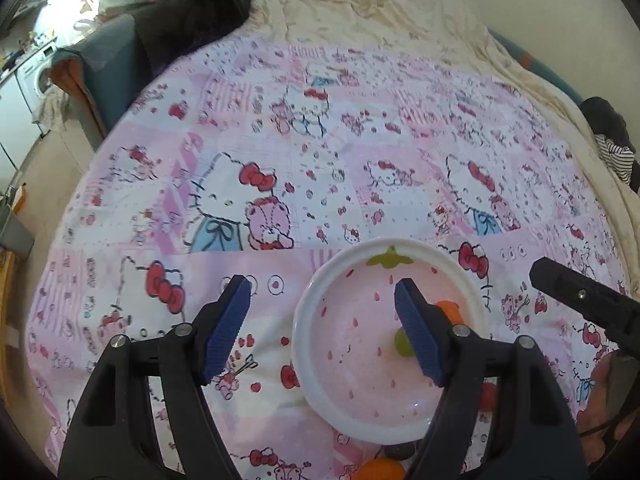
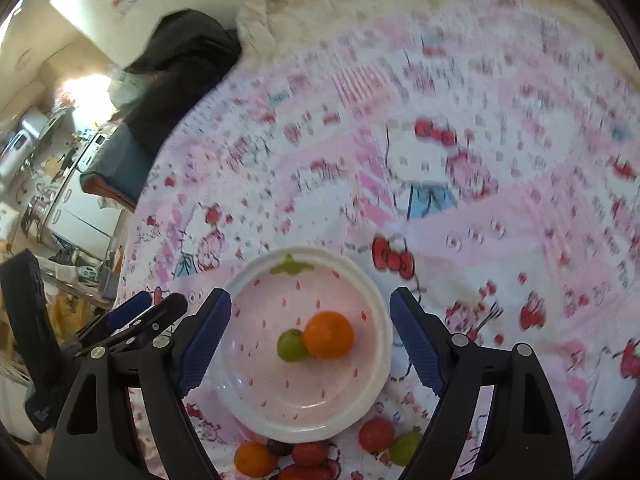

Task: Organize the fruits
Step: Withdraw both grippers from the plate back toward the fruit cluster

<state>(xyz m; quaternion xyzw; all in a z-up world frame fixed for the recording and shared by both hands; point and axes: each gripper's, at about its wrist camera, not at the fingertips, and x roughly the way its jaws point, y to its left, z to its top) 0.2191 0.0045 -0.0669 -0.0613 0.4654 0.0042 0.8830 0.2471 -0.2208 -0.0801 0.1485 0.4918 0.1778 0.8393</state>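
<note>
My right gripper (image 2: 310, 334) and left gripper (image 1: 326, 328) both gape wide, holding nothing. A round orange fruit (image 2: 329, 335) touches a small green fruit (image 2: 292, 345) inside the white-rimmed pink plate (image 2: 372, 292). More fruits (image 2: 376, 435) lie beside it on the pink cartoon bedsheet (image 2: 520, 248).

Free room and obstacles around the plate (image 2: 374, 384) on the bed (image 2: 460, 240).

Beyond the plate's far rim and to its right the bedspread lies open. Inside the plate, an orange (image 2: 329, 335) touches a green fruit (image 2: 291, 345); the rest of its floor is bare. Just beside its near rim, loose fruits (image 2: 376, 434) crowd the cover. To its left the left gripper (image 2: 142, 312) stands close, jaws apart; the right gripper (image 2: 310, 342) straddles the plate, jaws spread.
</note>
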